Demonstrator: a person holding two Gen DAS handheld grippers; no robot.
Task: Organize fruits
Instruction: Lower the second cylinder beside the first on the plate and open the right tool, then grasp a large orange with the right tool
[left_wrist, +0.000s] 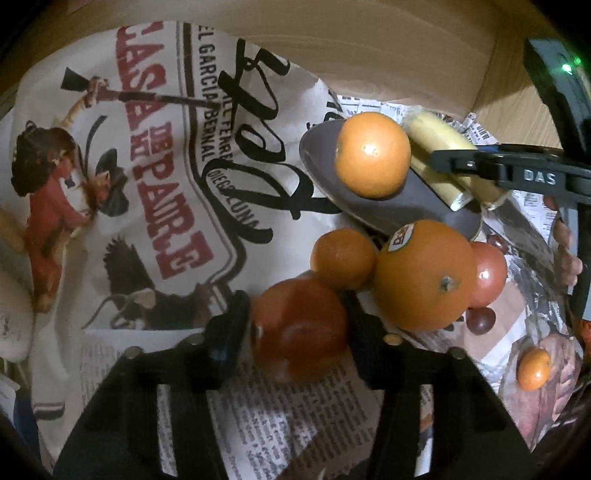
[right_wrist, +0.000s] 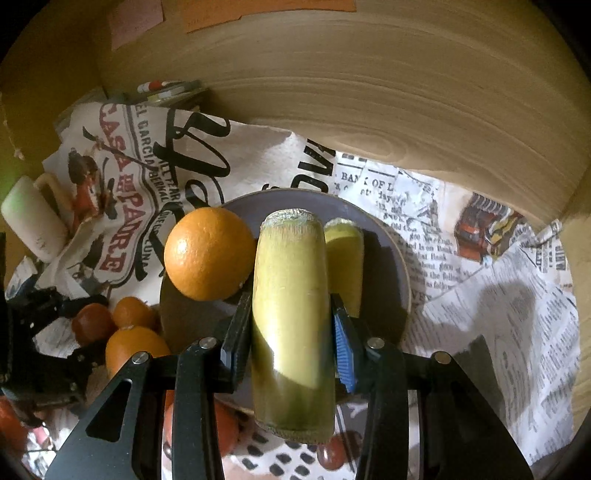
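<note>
In the left wrist view, the left tool (left_wrist: 299, 325) was clamped on a tomato (left_wrist: 300, 329) off the grey plate (left_wrist: 417, 210), which held one orange (left_wrist: 372, 155); a large orange (left_wrist: 424, 275), a mandarin (left_wrist: 342, 258), another tomato (left_wrist: 487, 274) and a small mandarin (left_wrist: 533, 369) lay on newspaper (left_wrist: 258, 413).

In the right wrist view, the right tool (right_wrist: 291, 332) gripped a banana piece (right_wrist: 291, 325) over the plate (right_wrist: 384, 236), beside a second piece (right_wrist: 345, 258). Most sorting seemed unfinished.

Tomato (left_wrist: 301, 328) seemingly between left gripper (left_wrist: 297, 325) fingers
</note>
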